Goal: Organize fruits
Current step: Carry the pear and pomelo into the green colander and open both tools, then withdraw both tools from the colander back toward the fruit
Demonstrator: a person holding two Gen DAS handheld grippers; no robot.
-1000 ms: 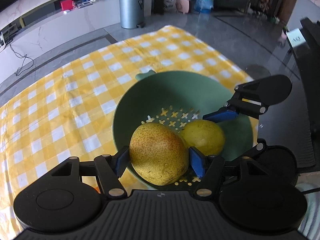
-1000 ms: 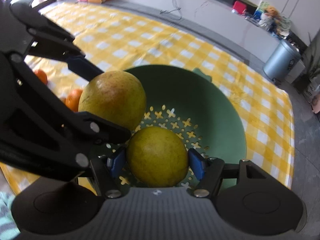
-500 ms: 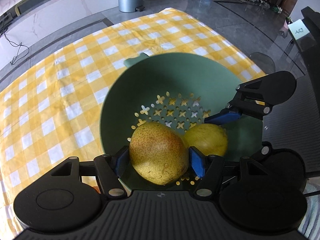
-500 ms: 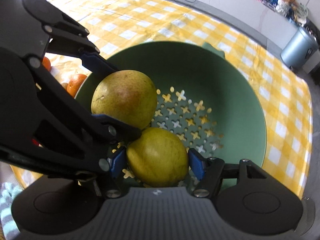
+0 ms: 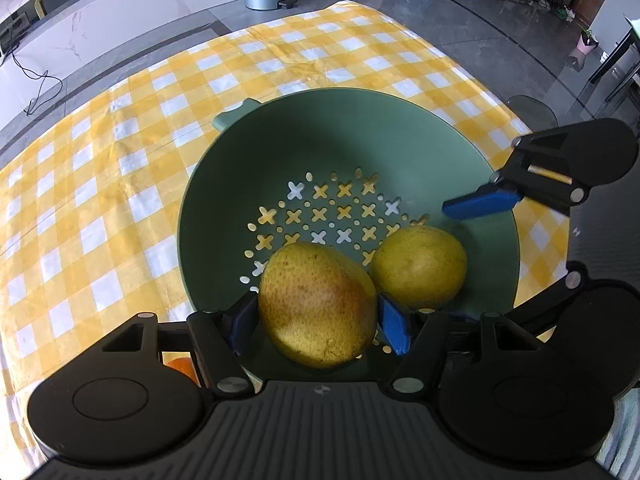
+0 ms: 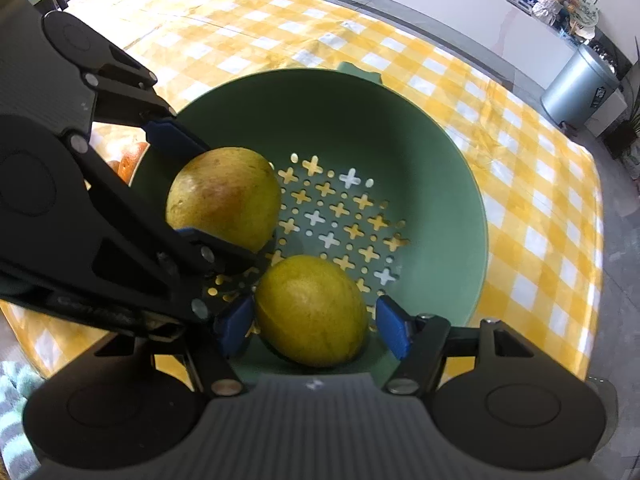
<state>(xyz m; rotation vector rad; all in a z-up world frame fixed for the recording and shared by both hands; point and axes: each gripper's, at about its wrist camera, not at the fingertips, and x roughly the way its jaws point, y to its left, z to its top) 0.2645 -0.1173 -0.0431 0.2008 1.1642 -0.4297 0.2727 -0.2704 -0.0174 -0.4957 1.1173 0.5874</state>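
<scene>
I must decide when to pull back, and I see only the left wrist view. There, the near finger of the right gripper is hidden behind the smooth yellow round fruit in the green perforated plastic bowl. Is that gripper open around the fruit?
Observer: In the right wrist view the right gripper is open. A narrow gap shows between one blue pad and the smooth yellow round fruit.
Operator: And the other pad?
Observer: It sits right at the fruit's side; I cannot tell whether it touches.
Operator: Something orange peeks from under my left gripper. Is it in the bowl?
Observer: No, the orange round fruit lies outside the rim of the green perforated plastic bowl.
</scene>
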